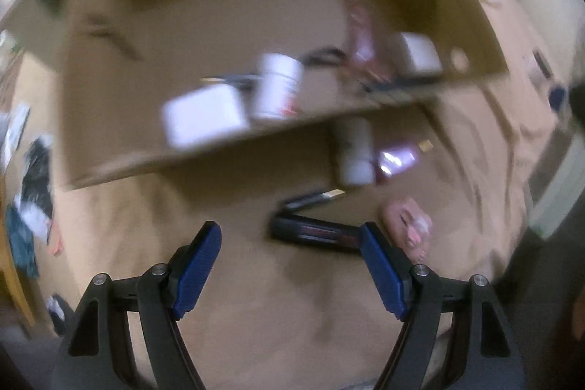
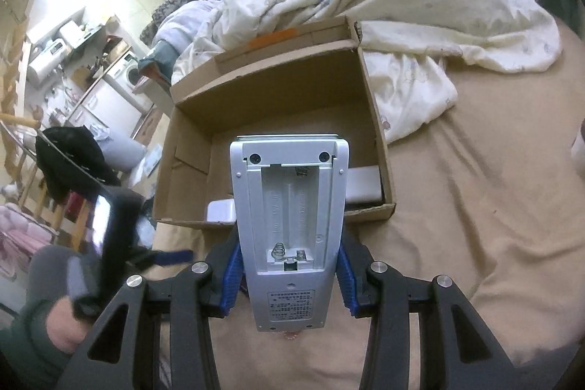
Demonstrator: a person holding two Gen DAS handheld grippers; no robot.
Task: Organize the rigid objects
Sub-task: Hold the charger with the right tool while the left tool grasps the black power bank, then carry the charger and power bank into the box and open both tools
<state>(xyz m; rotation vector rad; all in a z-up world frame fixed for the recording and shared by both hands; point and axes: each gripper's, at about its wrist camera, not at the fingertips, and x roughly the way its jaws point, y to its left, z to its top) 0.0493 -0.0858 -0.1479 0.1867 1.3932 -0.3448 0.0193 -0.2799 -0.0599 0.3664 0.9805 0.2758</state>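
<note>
- Some white things already lie inside the box point(image 2: 369, 119), like the white bottle point(image 1: 278, 86)
- The right gripper point(image 2: 289, 275) pinches a gray remote point(image 2: 289, 225), back side up, just in front of the box
- The left gripper point(image 1: 292, 265) is spread wide and holds nothing
- A black bar point(image 1: 314, 233) lies on the tan sheet point(image 1: 256, 298) outside the box, just past the left gripper

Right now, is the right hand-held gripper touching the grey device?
Touching. In the right wrist view, the right hand-held gripper has both blue pads pressed against the sides of the grey device, held up in front of the cardboard box.
</note>
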